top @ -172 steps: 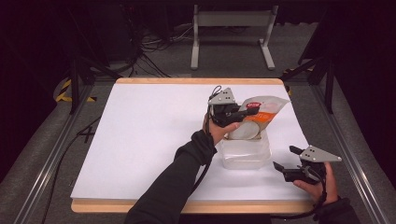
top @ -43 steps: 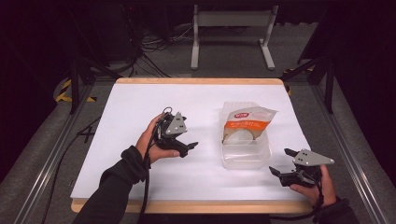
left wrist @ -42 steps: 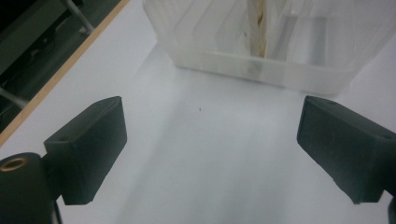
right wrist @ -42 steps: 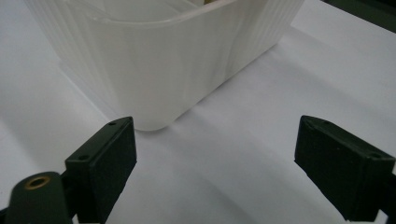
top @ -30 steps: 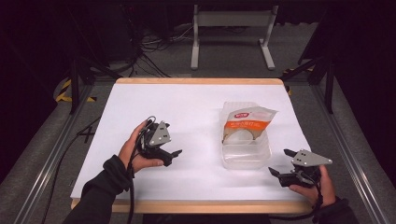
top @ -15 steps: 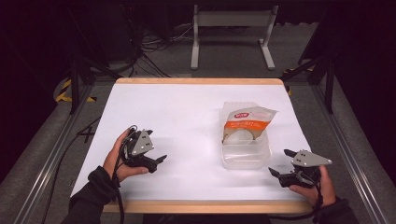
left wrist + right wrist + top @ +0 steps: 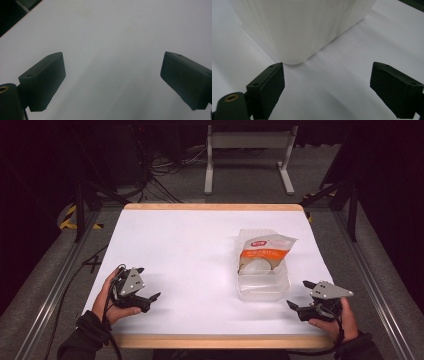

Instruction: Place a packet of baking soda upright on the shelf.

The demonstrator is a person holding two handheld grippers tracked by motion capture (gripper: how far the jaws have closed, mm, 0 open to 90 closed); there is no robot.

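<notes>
The clear plastic tub (image 7: 263,280) sits right of centre on my counter (image 7: 190,250), a printed pouch (image 7: 262,251) lying in and across it. I judge both light; the tub's thin walls would flex, so I'd pinch its rim. My right gripper (image 7: 300,295), jaws spread and empty, rests just beside its near corner; my left gripper (image 7: 147,282), also spread, is well apart.

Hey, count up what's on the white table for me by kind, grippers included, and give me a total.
Clear plastic container: 1
Orange-and-white packet, lying in the container: 1
Grippers: 2, left gripper and right gripper, both open and holding nothing
Total: 4
</notes>
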